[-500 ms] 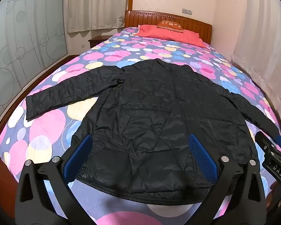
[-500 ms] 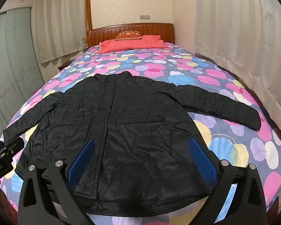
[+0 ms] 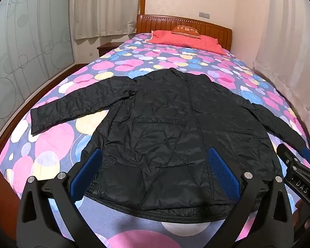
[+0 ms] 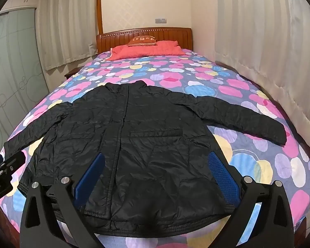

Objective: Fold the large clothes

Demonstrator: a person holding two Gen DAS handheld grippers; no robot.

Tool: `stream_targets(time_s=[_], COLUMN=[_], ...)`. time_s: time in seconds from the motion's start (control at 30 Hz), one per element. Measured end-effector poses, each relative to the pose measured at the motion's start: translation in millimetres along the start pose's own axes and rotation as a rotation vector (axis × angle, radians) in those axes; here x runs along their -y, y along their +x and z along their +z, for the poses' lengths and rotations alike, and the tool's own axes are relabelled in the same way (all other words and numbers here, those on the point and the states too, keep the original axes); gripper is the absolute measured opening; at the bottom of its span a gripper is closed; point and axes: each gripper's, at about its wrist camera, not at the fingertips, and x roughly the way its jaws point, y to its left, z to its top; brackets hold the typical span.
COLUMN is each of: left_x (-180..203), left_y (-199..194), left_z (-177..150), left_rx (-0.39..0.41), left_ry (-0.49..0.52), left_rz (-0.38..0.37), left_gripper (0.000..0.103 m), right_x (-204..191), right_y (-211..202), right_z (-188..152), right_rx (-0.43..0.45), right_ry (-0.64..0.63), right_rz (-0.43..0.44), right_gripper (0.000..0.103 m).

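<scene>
Black jacket (image 3: 171,136) spread flat on the bed, both grippers held above its hem with nothing in them.

The left gripper (image 3: 155,173) hangs over the hem's left half, its blue ribbed pads (image 3: 223,173) spread wide and released; the right gripper (image 4: 157,175) hangs over the right half, likewise spread and released; the jacket lies front up, collar toward the wooden headboard (image 4: 165,34), sleeves out to either side; its shell is thin, crinkled and faintly shiny, with a centre zip line and a stitched band along the hem; the bedspread (image 4: 248,144) is printed with pink, blue and yellow circles; a red pillow (image 3: 188,42) lies at the head.
</scene>
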Motion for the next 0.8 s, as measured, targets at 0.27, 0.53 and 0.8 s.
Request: stream_targets(time_s=[0.27, 0.53, 0.8], left_x=[-4, -6, -6], left_y=[-5, -6, -6], left_z=[-3, -4, -4], left_rx=[0.002, 0.005, 0.005], left_ry=[-0.002, -0.002, 0.001], left_rz=[0.002, 0.005, 0.005], left_gripper=[0.101, 0.101, 0.101], right_x=[-1, -4, -5], right_y=[-7, -10, -10], right_z=[4, 5, 4], right_rx=[0.005, 0.006, 0.006], right_ry=[-0.005, -0.008, -0.011], right_rz=[-0.002, -0.005, -0.006], right_gripper=[0.099, 0.099, 0.099])
